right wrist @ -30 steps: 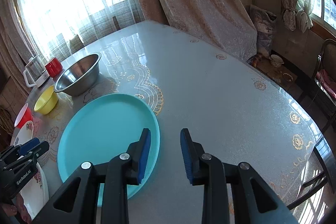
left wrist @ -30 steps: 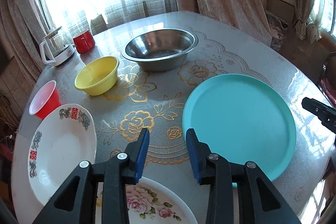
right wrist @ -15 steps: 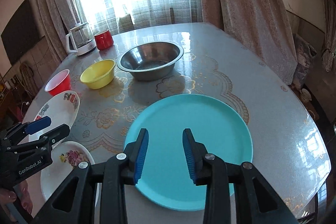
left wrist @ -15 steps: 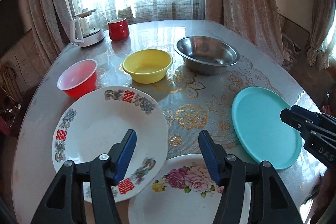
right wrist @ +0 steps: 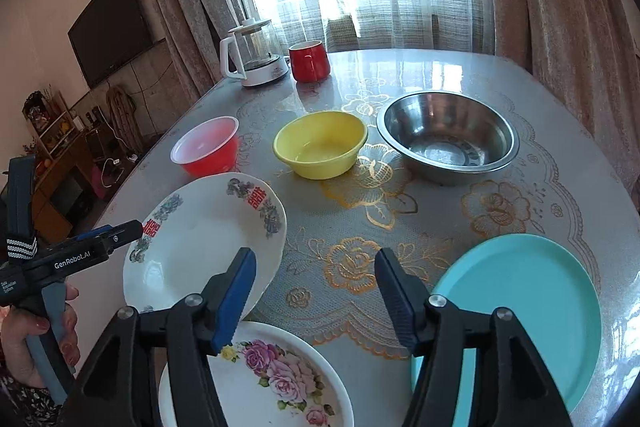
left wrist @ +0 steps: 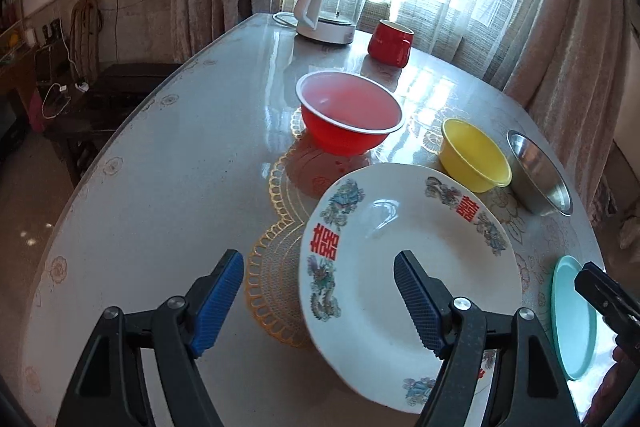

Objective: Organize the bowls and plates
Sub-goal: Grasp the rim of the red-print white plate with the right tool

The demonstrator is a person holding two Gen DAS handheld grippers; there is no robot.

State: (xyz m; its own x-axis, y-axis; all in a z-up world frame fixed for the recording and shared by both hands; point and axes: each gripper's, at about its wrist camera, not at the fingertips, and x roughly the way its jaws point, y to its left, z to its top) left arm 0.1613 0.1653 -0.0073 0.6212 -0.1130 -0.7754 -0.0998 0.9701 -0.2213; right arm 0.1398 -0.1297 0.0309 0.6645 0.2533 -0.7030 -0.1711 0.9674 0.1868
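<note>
So the thing that matters here is where the white plate with the red characters (left wrist: 400,255) sits versus each claw. The left claw (left wrist: 318,301) is right over that plate's near left edge: its right pad hangs above the plate, its left pad out over the bare desk (left wrist: 160,207), so the rim runs between them. Jaws have just been opening and stand wide, nothing pinched.

The right claw (right wrist: 316,297) is open too, also just been widening, nothing in it. It hovers over the gold flower pattern between the three plates, with the flowered plate (right wrist: 272,379) just under its left pad and the teal plate (right wrist: 520,307) off to its right.

So I'd say left is nearer the red-character plate, right nearer the flowered and teal ones. The plates are round, so no long axis to fuss about, just grab a rim.

Bowls are further back in a row: red bowl (right wrist: 206,151), yellow bowl (right wrist: 320,143), steel bowl (right wrist: 448,141), all well apart from both claws and not nested yet
</note>
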